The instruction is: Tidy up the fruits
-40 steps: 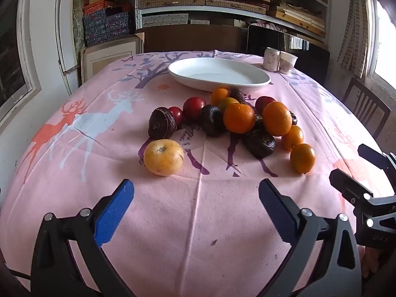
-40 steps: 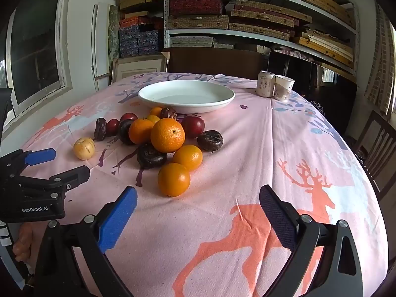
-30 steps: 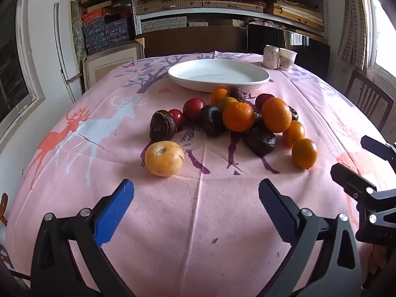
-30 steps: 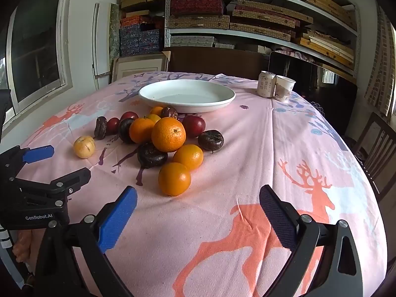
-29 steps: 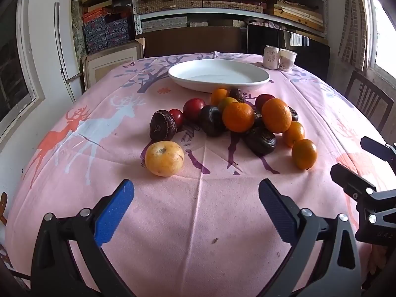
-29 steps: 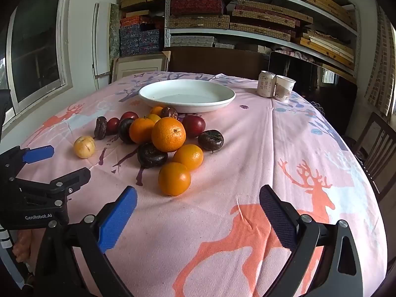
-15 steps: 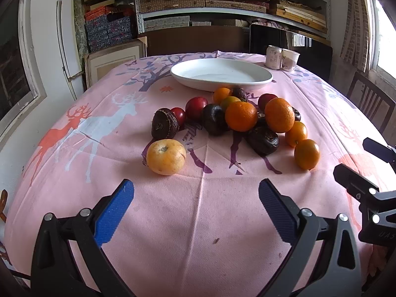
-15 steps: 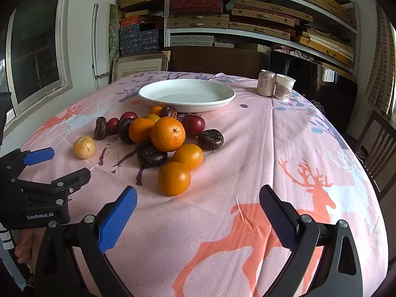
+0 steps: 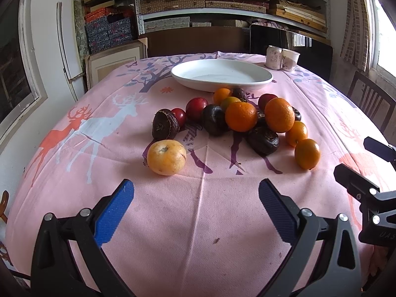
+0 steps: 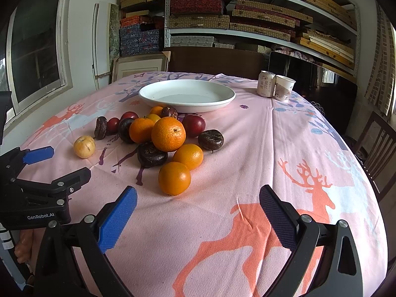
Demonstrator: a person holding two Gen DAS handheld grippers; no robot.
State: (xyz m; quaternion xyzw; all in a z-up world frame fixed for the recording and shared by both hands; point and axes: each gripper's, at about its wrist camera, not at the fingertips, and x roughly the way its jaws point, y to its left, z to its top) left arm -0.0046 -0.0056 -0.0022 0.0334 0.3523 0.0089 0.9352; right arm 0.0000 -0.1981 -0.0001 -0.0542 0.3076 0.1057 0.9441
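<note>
Since the white plate (image 10: 187,96) holds nothing and every fruit lies on the tablecloth (image 10: 272,148), the sorting looks not yet begun. Oranges, red plums and dark wrinkled fruits cluster just at 6 o'clock of the plate; the yellow fruit (image 9: 166,157) sits apart at the pile's 8 o'clock. Left gripper (image 9: 195,201) and right gripper (image 10: 196,203) both hover spread wide, grasping nothing. A can (image 10: 266,83) and paper cup (image 10: 284,87) stand at the plate's 3 o'clock; box-laden shelves (image 10: 247,12) fill the far wall.
</note>
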